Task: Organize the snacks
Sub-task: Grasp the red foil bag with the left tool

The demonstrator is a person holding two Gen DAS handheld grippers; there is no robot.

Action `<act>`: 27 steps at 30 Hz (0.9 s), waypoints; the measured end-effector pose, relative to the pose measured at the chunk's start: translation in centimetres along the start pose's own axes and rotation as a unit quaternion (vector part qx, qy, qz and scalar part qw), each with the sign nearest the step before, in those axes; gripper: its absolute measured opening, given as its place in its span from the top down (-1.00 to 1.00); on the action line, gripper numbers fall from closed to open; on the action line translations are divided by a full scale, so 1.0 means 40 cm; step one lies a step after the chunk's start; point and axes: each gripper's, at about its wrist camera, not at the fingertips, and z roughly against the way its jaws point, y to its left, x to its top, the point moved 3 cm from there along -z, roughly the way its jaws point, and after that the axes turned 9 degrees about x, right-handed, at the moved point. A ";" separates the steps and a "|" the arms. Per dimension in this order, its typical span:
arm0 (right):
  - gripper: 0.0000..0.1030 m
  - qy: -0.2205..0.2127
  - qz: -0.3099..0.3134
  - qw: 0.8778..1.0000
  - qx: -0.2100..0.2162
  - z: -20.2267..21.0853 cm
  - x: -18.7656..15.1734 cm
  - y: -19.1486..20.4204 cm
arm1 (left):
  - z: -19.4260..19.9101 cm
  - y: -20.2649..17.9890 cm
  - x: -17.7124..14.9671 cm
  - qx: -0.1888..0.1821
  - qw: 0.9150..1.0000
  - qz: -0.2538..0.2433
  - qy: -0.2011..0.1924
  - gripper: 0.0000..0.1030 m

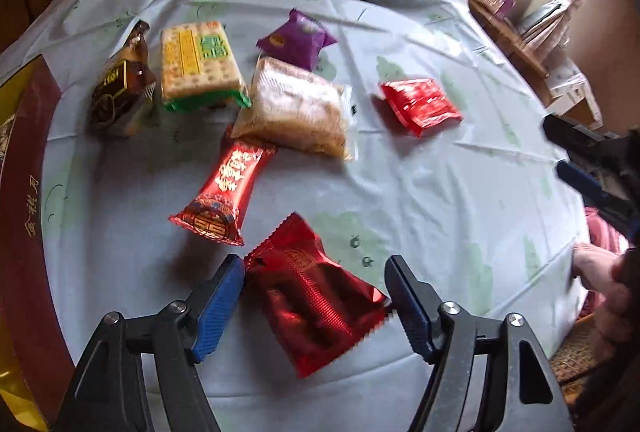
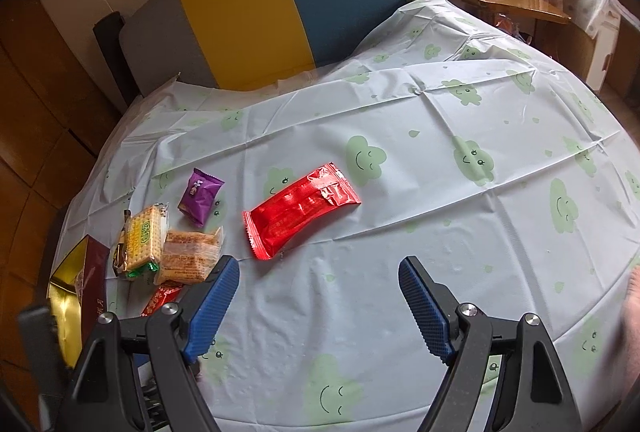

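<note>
In the left wrist view we see the left gripper (image 1: pixel 314 282) with its jaws spread wide around a dark red foil packet (image 1: pixel 316 296) lying on the cloud-print tablecloth (image 1: pixel 440 184); its left pad is at the packet's edge, the right pad apart from it. Farther off lie a red candy-shaped packet (image 1: pixel 224 192), a clear bag of pale biscuits (image 1: pixel 296 108), a cracker pack (image 1: pixel 198 62), a brown packet (image 1: pixel 120 88), a purple packet (image 1: pixel 298 40) and, to the right, a bright red packet (image 1: pixel 420 106). A maroon and gold box (image 1: pixel 28 216) sits at the left edge.

In the right wrist view the right gripper (image 2: pixel 318 278) hangs open over bare cloth, nothing between its pads. The bright red packet (image 2: pixel 300 210) lies just beyond, the other snacks farther left.
</note>
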 end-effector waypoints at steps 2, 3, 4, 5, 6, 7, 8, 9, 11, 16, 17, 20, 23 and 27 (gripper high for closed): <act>-0.60 0.002 -0.002 1.000 0.002 0.000 0.000 -0.001 | 0.009 -0.007 -0.010 0.009 1.000 -0.023 -0.013 -0.34; -0.60 0.003 -0.001 1.000 0.002 -0.001 -0.001 0.000 | 0.013 -0.010 -0.018 0.011 0.999 -0.036 -0.014 -0.26; -0.60 0.004 0.000 1.000 0.001 -0.002 0.000 0.000 | 0.019 -0.008 -0.030 0.013 0.998 -0.050 -0.018 -0.23; -0.60 0.005 0.003 1.000 0.000 -0.003 -0.001 0.002 | 0.025 -0.006 -0.041 0.016 0.998 -0.063 -0.024 -0.17; -0.60 0.005 0.006 1.000 -0.002 -0.003 -0.001 0.003 | 0.032 -0.003 -0.053 0.020 0.996 -0.077 -0.030 -0.12; -0.60 0.006 0.008 1.000 -0.003 -0.004 -0.002 0.004 | 0.041 0.003 -0.068 0.022 0.995 -0.090 -0.039 -0.12; -0.60 0.008 0.010 1.000 -0.004 -0.006 -0.003 0.006 | 0.048 0.009 -0.082 0.023 0.994 -0.100 -0.045 -0.12; -0.60 0.010 0.012 1.000 -0.006 -0.008 -0.005 0.008 | 0.057 0.017 -0.098 0.023 0.992 -0.112 -0.051 -0.12; -0.60 0.014 0.018 1.000 -0.007 -0.012 -0.008 0.011 | 0.070 0.030 -0.127 0.031 0.989 -0.130 -0.063 -0.12; -0.60 0.045 0.037 0.998 0.013 -0.040 -0.029 0.037 | 0.096 0.071 -0.190 0.050 0.985 -0.143 -0.086 -0.12; -0.60 0.050 0.045 0.998 0.016 -0.046 -0.035 0.048 | 0.097 0.076 -0.196 0.053 0.984 -0.147 -0.091 -0.12; -0.60 0.071 0.061 0.995 0.041 -0.065 -0.059 0.085 | 0.095 0.077 -0.208 0.062 0.981 -0.153 -0.106 -0.12; -0.58 0.094 0.070 0.991 0.066 -0.089 -0.085 0.134 | 0.091 0.072 -0.214 0.067 0.978 -0.158 -0.119 -0.12; -0.44 0.118 0.077 0.986 0.093 -0.132 -0.103 0.215 | 0.091 0.078 -0.220 0.062 0.976 -0.158 -0.135 -0.13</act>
